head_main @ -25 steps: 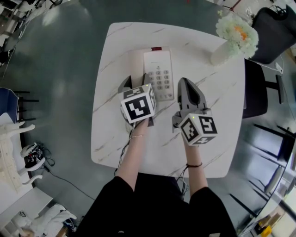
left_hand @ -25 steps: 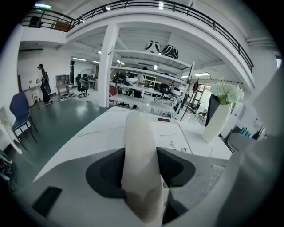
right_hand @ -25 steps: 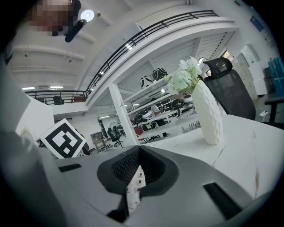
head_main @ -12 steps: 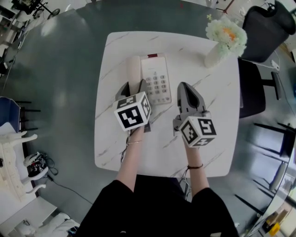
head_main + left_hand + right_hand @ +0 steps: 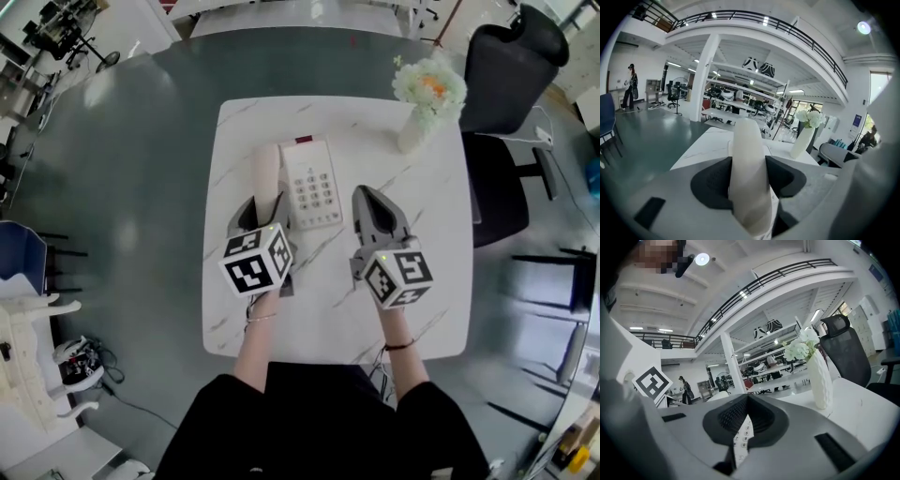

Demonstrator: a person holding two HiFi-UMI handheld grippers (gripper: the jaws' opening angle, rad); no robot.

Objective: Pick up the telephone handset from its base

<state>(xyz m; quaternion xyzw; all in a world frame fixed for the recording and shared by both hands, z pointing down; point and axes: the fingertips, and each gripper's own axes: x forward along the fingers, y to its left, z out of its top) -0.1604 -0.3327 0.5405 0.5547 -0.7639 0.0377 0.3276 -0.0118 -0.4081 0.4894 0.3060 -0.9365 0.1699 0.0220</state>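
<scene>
A white telephone base [image 5: 311,185] with a grey keypad lies on the white marble table [image 5: 422,244]. The cream handset [image 5: 267,173] runs along the base's left side. My left gripper [image 5: 265,202] is shut on its near half. In the left gripper view the handset [image 5: 747,173] fills the gap between both dark pads and points up and away, above the table. My right gripper [image 5: 362,192] hovers right of the base, jaws shut on nothing. Through the slit under its tips I see a strip of keypad [image 5: 740,441].
A white vase of flowers [image 5: 427,94] stands at the table's far right corner. A black office chair [image 5: 506,66] is behind it, off the table. The table's left edge is close to my left gripper. Grey floor surrounds the table.
Both grippers have risen and drawn back toward the person. The handset, hidden under the left cube a second ago, now shows beyond it, still in the left jaws.
</scene>
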